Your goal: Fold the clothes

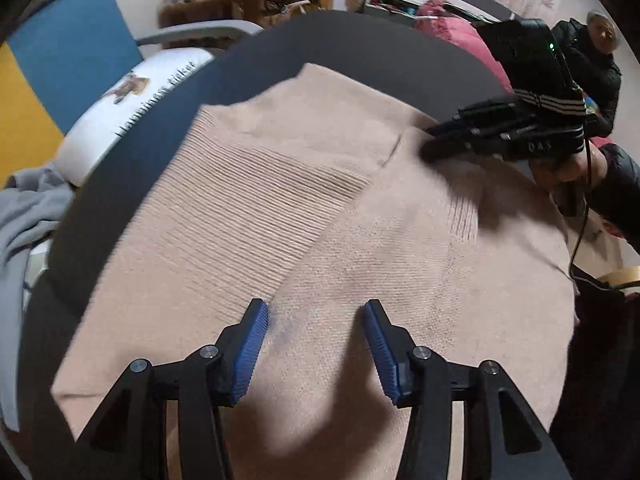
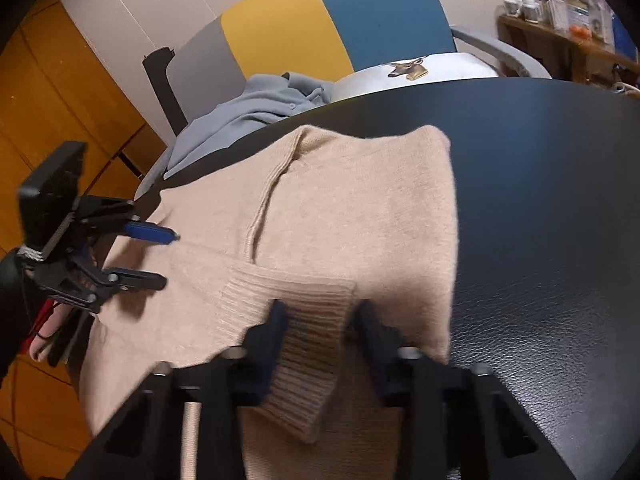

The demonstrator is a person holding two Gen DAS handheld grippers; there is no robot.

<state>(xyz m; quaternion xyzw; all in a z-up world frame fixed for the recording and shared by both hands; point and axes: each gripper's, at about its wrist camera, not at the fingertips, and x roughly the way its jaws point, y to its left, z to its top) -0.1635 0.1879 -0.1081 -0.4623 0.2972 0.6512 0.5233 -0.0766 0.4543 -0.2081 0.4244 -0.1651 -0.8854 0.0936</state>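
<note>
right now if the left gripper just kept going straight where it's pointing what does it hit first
Most likely the beige sweater itself: the left gripper is open, angled down over the knit spread on the black table. Height above the cloth is hard to judge.

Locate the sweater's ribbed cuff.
In the right wrist view, the beige knit sweater's ribbed cuff lies bottom centre between the open right gripper's fingers.

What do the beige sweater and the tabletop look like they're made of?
Sweater: soft knit, probably wool or a blend; matte and slightly fuzzy, with ribbing showing on the cuff. Tabletop: black with a fine pebbled grain and soft sheen, like faux leather or vinyl; which one can't be told.
</note>
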